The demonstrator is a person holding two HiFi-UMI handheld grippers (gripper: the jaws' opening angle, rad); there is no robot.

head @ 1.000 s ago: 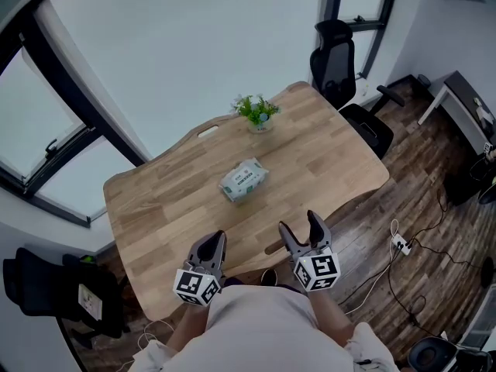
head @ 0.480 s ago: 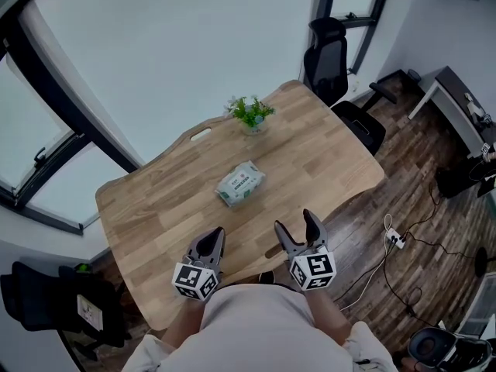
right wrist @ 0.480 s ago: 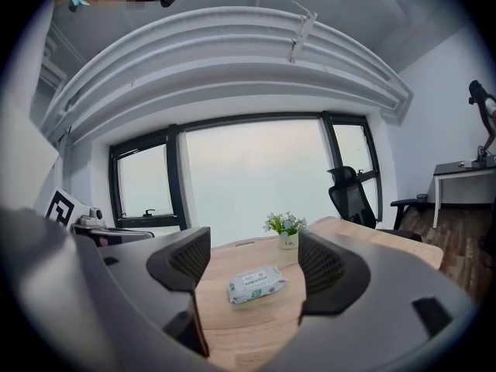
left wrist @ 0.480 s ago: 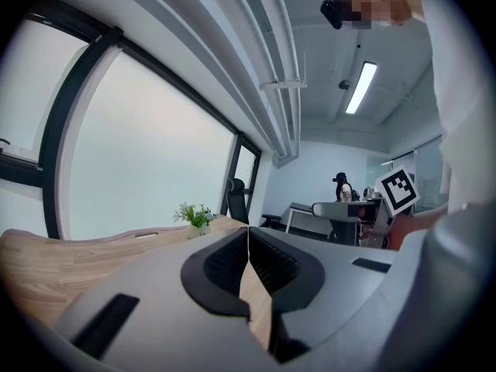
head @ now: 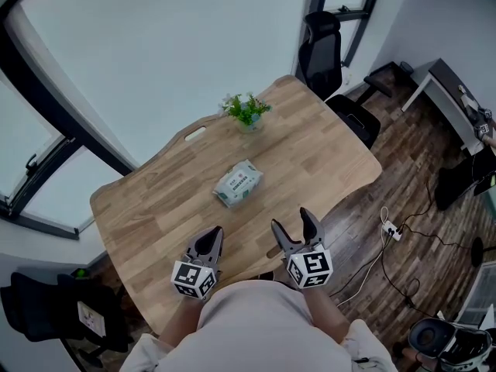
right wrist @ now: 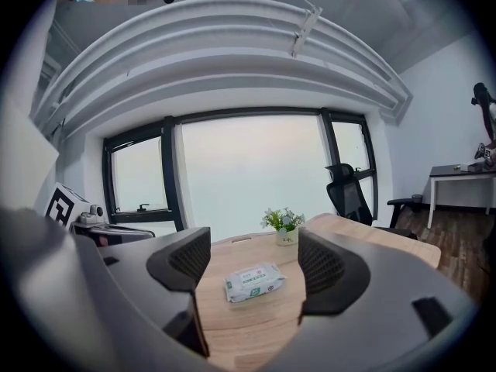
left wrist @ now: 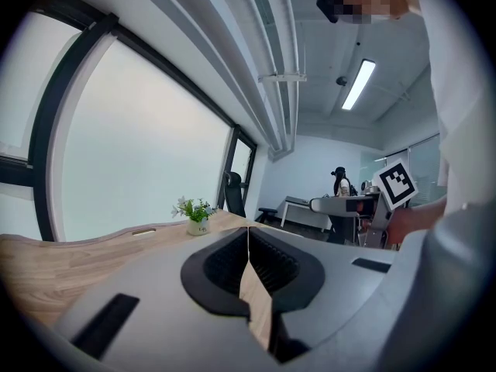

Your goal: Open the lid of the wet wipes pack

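Pre-approach, nothing touched yet. Wet wipes pack [head: 238, 183] lies flat mid-table [head: 325, 157], printed side up, potted plant [head: 246, 111] further back near the far edge. Pack is well apart from both grippers. The lid looks shut/flush, but it's too small to tell the hinge side.

L gripper [head: 209, 241] hangs over the near table edge, jaws pressed together, nothing btwn them. R gripper [head: 293, 225] is just beside it, jaws spread wide and empty. Its own view frames the pack btwn the jaws, so it's roughly lined up.

My read: reach phase, task approx 0% done. Next move needs both grippers fwd & down. One pins the pack body, the other gets a tip under the lid's free edge and lifts. Pack's prob light, so it'll slide if not held.
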